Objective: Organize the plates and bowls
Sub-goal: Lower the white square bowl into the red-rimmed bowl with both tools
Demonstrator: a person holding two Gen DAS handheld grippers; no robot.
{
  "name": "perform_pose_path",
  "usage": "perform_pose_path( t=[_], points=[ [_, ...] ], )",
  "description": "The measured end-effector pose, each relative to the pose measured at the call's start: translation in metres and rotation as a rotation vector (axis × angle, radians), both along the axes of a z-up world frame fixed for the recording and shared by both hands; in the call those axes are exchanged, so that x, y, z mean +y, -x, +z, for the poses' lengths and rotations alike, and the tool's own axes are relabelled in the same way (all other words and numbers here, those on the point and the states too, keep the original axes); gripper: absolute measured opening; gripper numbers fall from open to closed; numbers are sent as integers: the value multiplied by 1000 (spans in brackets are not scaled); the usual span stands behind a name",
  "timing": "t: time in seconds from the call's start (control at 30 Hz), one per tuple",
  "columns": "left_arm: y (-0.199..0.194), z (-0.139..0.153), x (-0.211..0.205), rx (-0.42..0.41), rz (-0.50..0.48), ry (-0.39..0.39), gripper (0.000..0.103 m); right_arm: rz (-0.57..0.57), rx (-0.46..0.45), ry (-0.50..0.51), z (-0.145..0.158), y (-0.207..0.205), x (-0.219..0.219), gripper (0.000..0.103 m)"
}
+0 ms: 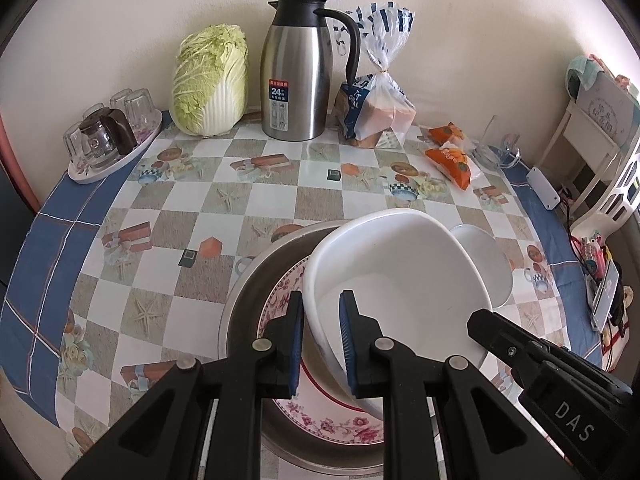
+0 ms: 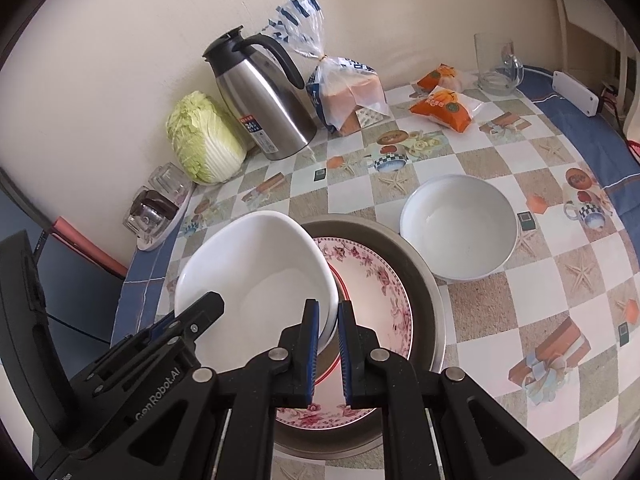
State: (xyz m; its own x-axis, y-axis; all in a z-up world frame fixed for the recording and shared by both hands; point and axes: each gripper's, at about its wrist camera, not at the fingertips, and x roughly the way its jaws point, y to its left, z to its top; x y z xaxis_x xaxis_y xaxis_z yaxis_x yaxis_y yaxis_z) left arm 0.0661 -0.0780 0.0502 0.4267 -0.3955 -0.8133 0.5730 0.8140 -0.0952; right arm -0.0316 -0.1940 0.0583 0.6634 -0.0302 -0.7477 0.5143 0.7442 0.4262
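Your white bowl [image 1: 400,280] hides much of the flowered plate [image 1: 332,424]; both claws, left [image 1: 322,344] and right [image 2: 329,344], clamp its rim on opposite sides.

Left gripper [image 1: 322,320] pinches the white bowl's [image 1: 400,280] rim, tilted over the floral plate [image 1: 320,420] in the steel basin [image 1: 244,300].
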Motion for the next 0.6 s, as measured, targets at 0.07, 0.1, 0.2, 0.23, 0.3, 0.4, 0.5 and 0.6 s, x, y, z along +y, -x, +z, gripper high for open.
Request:
perform_pose_path(
  t=[0.07,0.1,0.2,0.23,0.3,0.4,0.5,0.6],
  points=[
    [0,-1,-1,1,-2,-8,18,0,2,2,0,0,0,11],
    [0,-2,-1,3,-3,-12,18,0,3,2,1,0,0,11],
    [-1,-5,-2,14,-5,-20,18,-1,7,-2,0,0,0,11],
    [-2,-6,-2,18,-5,-23,18,0,9,-3,0,0,0,11],
    [-2,-8,-3,22,-6,-29,18,1,14,-5,-1,-1,-1,11],
    [-2,-9,-3,23,-3,-31,18,5,25,-11,-3,-2,-1,11],
    [-3,-10,-3,26,-2,-33,18,9,30,-13,-4,-3,0,11],
    [-4,-11,-4,32,-2,-36,18,10,30,-12,-5,-3,0,12]
  ],
)
